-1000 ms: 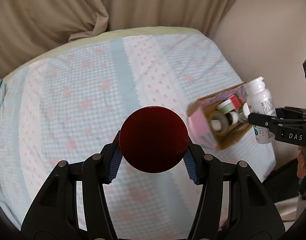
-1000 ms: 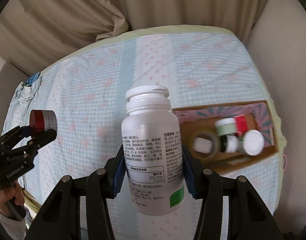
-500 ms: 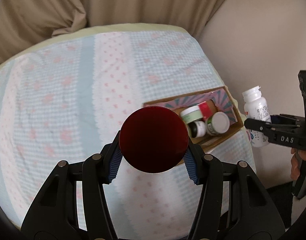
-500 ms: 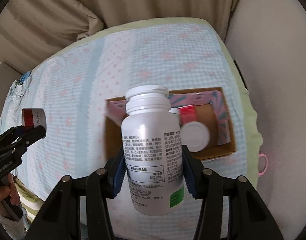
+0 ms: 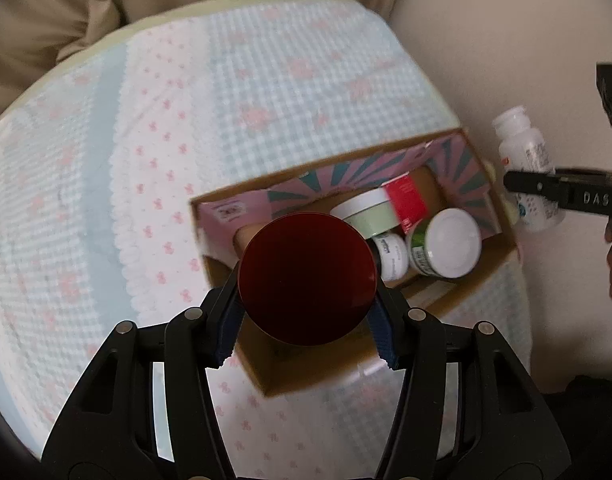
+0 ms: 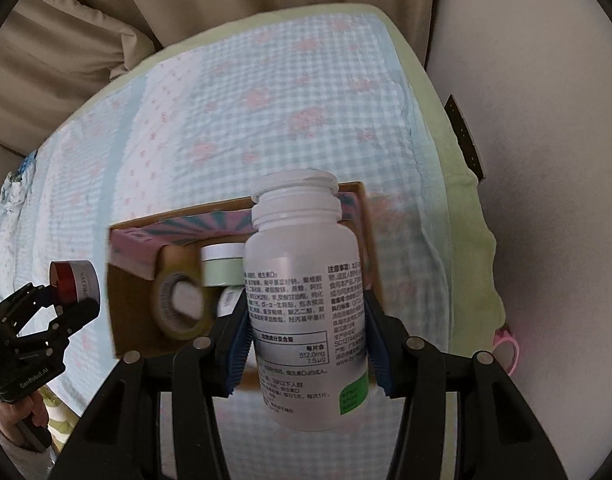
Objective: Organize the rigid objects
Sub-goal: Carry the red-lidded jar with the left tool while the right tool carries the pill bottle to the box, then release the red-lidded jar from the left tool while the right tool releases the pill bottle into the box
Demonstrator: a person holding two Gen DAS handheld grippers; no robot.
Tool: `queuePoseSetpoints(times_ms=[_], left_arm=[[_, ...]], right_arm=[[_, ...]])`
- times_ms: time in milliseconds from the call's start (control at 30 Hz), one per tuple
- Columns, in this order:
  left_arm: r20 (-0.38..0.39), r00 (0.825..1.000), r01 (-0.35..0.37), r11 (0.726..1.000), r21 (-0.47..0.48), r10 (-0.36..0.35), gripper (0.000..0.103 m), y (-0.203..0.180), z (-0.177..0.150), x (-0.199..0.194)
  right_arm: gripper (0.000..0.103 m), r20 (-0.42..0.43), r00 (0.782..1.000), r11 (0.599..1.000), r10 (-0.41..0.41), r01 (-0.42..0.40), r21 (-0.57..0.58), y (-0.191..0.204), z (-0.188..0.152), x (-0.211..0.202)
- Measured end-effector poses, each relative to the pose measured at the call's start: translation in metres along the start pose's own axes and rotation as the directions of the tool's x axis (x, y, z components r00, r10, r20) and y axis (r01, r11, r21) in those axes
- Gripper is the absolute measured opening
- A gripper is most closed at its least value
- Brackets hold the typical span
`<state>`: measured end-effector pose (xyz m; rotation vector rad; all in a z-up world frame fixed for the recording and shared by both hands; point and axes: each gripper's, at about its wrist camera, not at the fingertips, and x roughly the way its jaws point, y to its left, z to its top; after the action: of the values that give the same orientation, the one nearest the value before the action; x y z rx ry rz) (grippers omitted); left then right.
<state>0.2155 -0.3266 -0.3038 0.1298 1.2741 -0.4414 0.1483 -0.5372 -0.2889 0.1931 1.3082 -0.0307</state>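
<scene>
Closed in on the cardboard box point(image 5: 482, 280) over the past second: left hand-held gripper point(image 5: 308, 322), clamped on a red-lidded jar point(image 5: 308, 278), now directly above the box's near-left corner, where a second ago only bedspread lay beneath. Same drift on the right, with the right hand-held gripper point(image 6: 308, 354) squeezing a white supplement bottle point(image 6: 306, 300) upright over the box's right half, the box previously off at 3 o'clock. Judged from this, both items lined up for dropping in, neither released yet.

Seen from the left wrist, the box on the checked, pink-flowered bedspread point(image 5: 245, 88), flaps printed with pink and teal rays. Inside, near to far: a white-lidded green jar point(image 5: 446, 248) at 3 o'clock of the red lid, a small white pot point(image 5: 394, 254) beside it, a pale green tub point(image 5: 370, 214) and a red carton point(image 5: 406, 198) toward 1 o'clock. From the right wrist, a roll of tape point(image 6: 179, 306) in the box's left end, at 9 o'clock of the bottle. Free room apparently tight. Beyond, beige curtain point(image 5: 65, 12) at 12 o'clock.
</scene>
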Motion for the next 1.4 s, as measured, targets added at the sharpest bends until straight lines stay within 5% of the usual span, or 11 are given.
queuePoseSetpoints(times_ms=[433,467,500,533,600,733,1400], left_arm=[[-0.125,0.992,-0.01,1.0,0.009,0.012,0.052,-0.006,-0.004,0.061],[-0.135,0.991,-0.005,1.0,-0.002,0.005,0.053,-0.005,-0.003,0.063],[-0.147,0.989,0.007,1.0,-0.022,-0.01,0.068,-0.004,-0.003,0.064],[-0.147,0.989,0.013,0.999,-0.034,-0.018,0.1,-0.003,-0.003,0.064],[-0.123,0.992,0.017,0.999,-0.052,-0.023,0.103,-0.001,-0.004,0.058],[-0.116,0.993,-0.004,0.999,-0.05,-0.002,0.103,0.003,-0.007,0.048],[-0.026,1.0,0.003,0.998,-0.064,-0.004,0.103,0.021,-0.014,-0.016]], right_arm=[[0.048,-0.06,0.997,0.999,0.039,-0.04,-0.007,-0.019,0.004,0.058],[0.051,-0.064,0.997,0.999,0.043,-0.044,-0.005,-0.018,0.004,0.059],[0.063,-0.057,0.997,0.999,0.052,-0.052,-0.002,-0.017,0.005,0.058],[0.068,-0.039,0.997,0.998,0.068,-0.068,0.004,-0.017,0.005,0.056],[0.103,-0.013,0.996,0.996,0.09,-0.09,0.009,-0.014,0.006,0.05],[0.103,0.041,0.999,1.0,0.027,-0.027,-0.006,0.0,0.003,0.038],[0.103,0.081,0.996,0.999,0.035,-0.037,0.026,0.046,-0.014,0.0]])
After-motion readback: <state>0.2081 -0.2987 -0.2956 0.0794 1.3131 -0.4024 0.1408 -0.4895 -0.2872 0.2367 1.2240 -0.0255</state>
